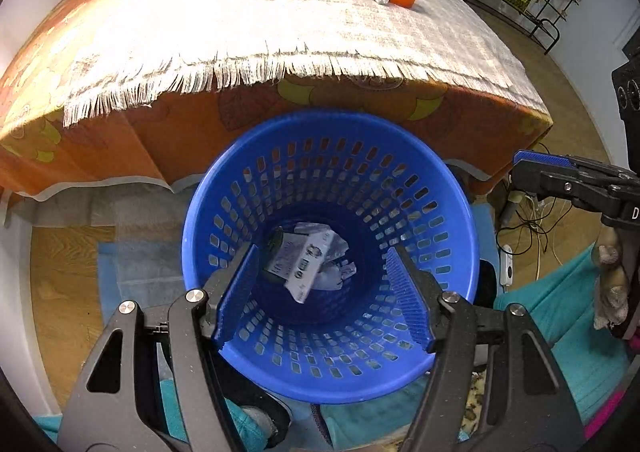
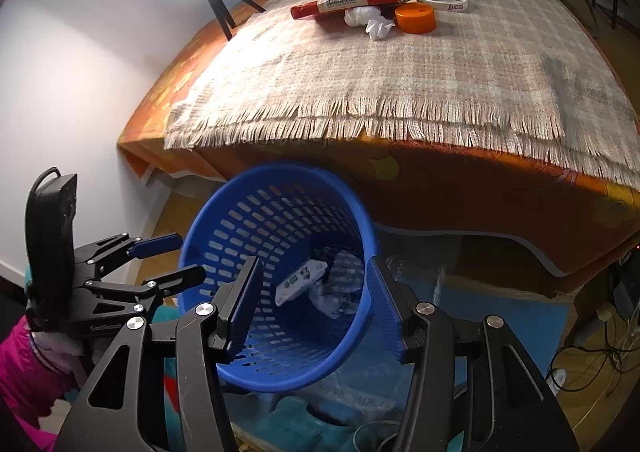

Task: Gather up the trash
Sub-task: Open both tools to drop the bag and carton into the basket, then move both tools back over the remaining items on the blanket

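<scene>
Both claws spread wide, empty: left gripper [image 1: 324,292] above the blue basket [image 1: 460,220], right gripper [image 2: 316,304] beside its rim. Small carton [image 1: 298,264] and crumpled paper [image 1: 340,272] lie at basket bottom. Beyond basket on the table: red box [image 2: 352,2], tissue wads [image 2: 370,22], orange lid [image 2: 416,19].

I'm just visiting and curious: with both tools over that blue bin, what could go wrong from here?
1. The blue basket looks tilted in the right wrist view; a knock from the open left tool or right tool might tip it.
2. The remaining crumpled tissue, red box and orange lid lie clustered at the table's far side, so grabbing one may push its neighbours.
</scene>
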`<state>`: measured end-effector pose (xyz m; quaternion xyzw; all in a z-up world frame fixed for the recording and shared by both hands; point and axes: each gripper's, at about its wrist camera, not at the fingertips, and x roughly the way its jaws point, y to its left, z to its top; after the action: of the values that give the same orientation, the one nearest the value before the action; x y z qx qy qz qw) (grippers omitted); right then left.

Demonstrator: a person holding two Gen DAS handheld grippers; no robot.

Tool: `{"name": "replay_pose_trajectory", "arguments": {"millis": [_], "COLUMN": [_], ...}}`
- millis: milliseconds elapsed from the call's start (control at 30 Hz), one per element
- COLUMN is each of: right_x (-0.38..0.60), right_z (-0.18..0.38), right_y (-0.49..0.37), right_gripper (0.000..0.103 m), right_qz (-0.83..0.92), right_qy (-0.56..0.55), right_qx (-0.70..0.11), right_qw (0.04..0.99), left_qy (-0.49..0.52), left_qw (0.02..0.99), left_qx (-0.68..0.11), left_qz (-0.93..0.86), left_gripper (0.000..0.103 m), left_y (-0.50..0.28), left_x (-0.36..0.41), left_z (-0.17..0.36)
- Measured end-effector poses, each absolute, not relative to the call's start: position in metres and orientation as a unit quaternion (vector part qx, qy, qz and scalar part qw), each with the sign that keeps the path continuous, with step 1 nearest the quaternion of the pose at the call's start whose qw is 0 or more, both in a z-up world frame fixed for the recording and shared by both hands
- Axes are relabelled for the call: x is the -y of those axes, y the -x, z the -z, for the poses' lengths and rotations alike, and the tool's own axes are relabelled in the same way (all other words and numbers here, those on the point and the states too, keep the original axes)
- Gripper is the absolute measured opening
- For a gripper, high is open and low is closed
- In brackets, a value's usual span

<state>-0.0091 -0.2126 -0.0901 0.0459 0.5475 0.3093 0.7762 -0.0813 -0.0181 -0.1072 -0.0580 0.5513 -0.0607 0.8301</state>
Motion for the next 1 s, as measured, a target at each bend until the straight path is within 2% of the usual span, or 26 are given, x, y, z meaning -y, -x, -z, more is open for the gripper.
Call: {"name": "replay_pose_trajectory", "arguments": {"millis": [233,367,600,1000], "right_x": [0.213,0.214,0.218,0.219], "right_z": [0.089,0.086,0.077,0.059], "right_y": [0.009,0.006,-0.006,-0.037], "right_gripper": [0.061,0.068,0.072,0.072], "right_qz": [-0.3,-0.287,-0.263,-0.26], "right_qy": [-0.04,-0.034,-0.024,0.006], "right_qx": [-0.545,-0.541,-0.535,-0.498], "right_qw": [0.782,0.789,0.803,0.827], "left_qy": [0.058,0.058,0.06,0.063], "left_qw": [0.83,0.831,0.837,0.854], "left_qx": [-0.551,-0.55,-0.539,-0.511], "left_qz": [0.061,0.064,0.071,0.078], "left_gripper": [0.068,0.068,0.068,0.068], "left_y": [0.08,0.077,0.063,0.004], "left_x": [0.018,0.019,0.022,0.015], "left_z": [0.105,0.103,0.087,0.049]}}
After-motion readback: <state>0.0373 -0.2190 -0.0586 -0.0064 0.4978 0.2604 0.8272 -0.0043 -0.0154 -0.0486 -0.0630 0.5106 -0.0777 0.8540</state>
